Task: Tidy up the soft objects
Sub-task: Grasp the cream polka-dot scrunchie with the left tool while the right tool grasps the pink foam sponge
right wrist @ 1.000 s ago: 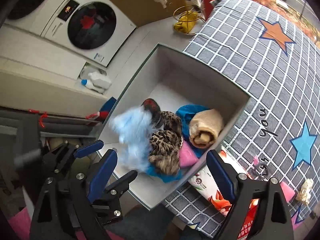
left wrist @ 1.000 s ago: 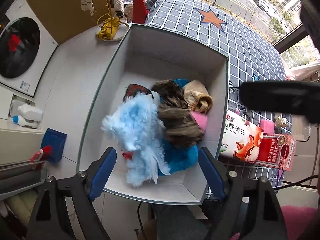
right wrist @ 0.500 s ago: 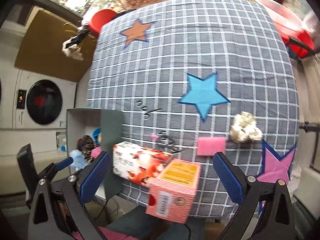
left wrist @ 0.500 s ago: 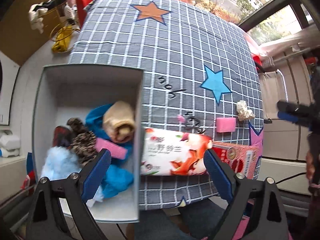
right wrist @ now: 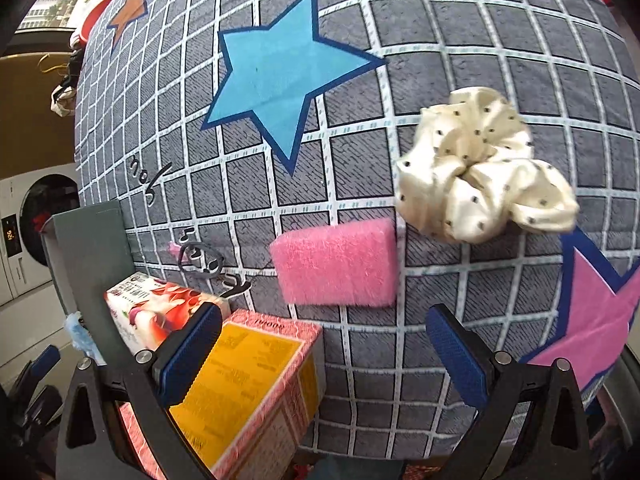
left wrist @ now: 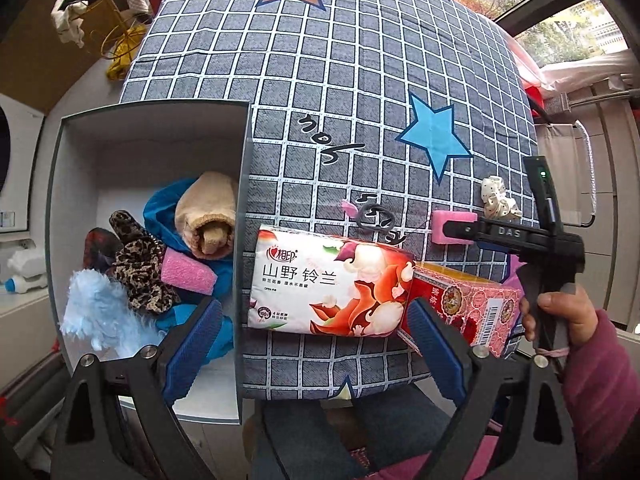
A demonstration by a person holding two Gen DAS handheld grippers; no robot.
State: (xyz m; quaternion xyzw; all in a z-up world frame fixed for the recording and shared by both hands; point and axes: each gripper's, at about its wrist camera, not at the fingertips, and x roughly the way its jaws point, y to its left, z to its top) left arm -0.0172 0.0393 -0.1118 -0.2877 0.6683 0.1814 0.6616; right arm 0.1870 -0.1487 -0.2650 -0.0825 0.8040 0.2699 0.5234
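While the left gripper (left wrist: 316, 340) hangs over the near edge of the table (left wrist: 360, 80), its jaws stand wide apart w/ nothing between them; they've just been opening. Below it lies a tissue pack (left wrist: 328, 280), w/ a pink carton (left wrist: 460, 300) touching its right end. To the left, against the table's edge, sits a grey box (left wrist: 60, 200) holding soft things: a beige rolled cloth (left wrist: 208, 216) on a blue cloth (left wrist: 160, 208), a leopard-print scrunchie (left wrist: 140, 268), a pink sponge (left wrist: 186, 272) just beside it, and a pale blue fluffy piece (left wrist: 100, 312) at the near-left corner. A dark reddish item by the left wall is too hidden to tell.

The right gripper (right wrist: 324, 352) is also released, jaws spread wide & empty, just been opening too. It points down at the checked cloth, w/ a second pink sponge (right wrist: 336, 264) lying just beyond the gap between its jaws. A cream dotted scrunchie (right wrist: 480, 168) sits just far-right of that sponge, about touching its corner. A thin dark hair tie (right wrist: 200, 262) lies left of the sponge, near the tissue pack. In the left view a hand (left wrist: 560, 312) in a magenta sleeve (left wrist: 600, 380) grips the right gripper's handle.
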